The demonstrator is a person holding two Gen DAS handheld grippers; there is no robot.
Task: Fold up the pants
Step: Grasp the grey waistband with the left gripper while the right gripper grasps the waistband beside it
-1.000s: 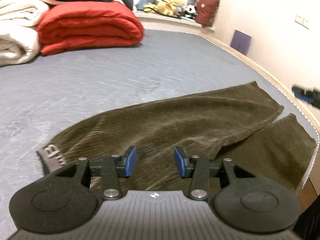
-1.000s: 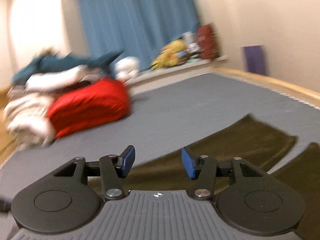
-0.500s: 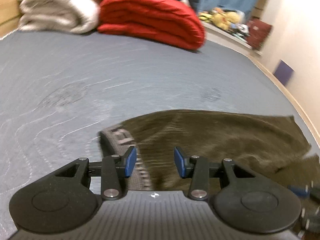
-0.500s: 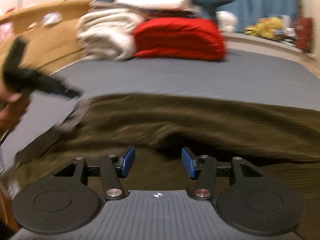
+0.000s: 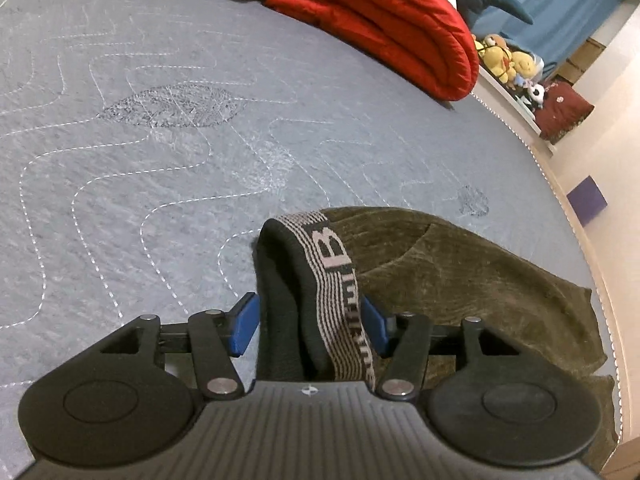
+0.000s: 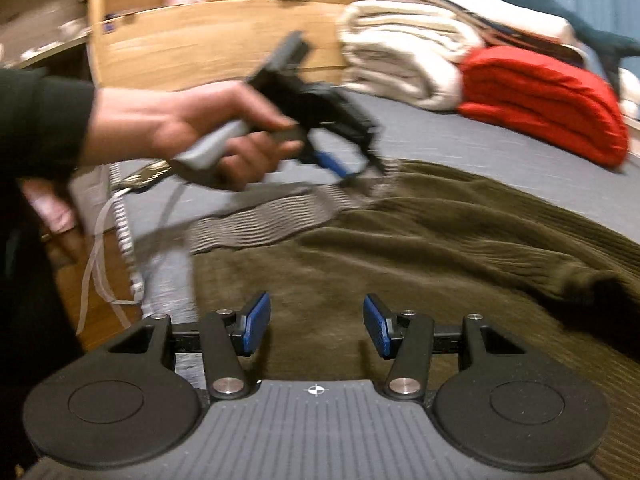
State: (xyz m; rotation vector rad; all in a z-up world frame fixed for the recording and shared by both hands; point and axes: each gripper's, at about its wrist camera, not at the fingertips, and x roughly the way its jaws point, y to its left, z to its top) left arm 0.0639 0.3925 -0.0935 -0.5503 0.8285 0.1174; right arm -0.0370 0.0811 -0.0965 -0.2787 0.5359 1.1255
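Note:
Olive-brown corduroy pants (image 5: 472,264) lie on the grey quilted bed (image 5: 160,168). Their striped elastic waistband (image 5: 336,280) with a letter B stands between the blue pads of my left gripper (image 5: 310,326), which is still spread wide around it. In the right wrist view the pants (image 6: 420,256) spread across the bed, and my left gripper (image 6: 340,160), held by a hand (image 6: 192,132), is at the waistband's (image 6: 272,216) far corner. My right gripper (image 6: 316,326) is open and empty, low over the near pants fabric.
A red folded quilt (image 5: 392,20), a white blanket (image 6: 404,64) and a teal plush lie at the bed's far end. Stuffed toys (image 5: 504,60) sit on a ledge. A wooden headboard (image 6: 208,36) stands behind. The bed's edge (image 5: 576,240) runs on the right.
My left gripper swung left to the waistband corner, which now sits between its fingers. My right gripper turned from the leg ends toward the waist and dropped low over the fabric.

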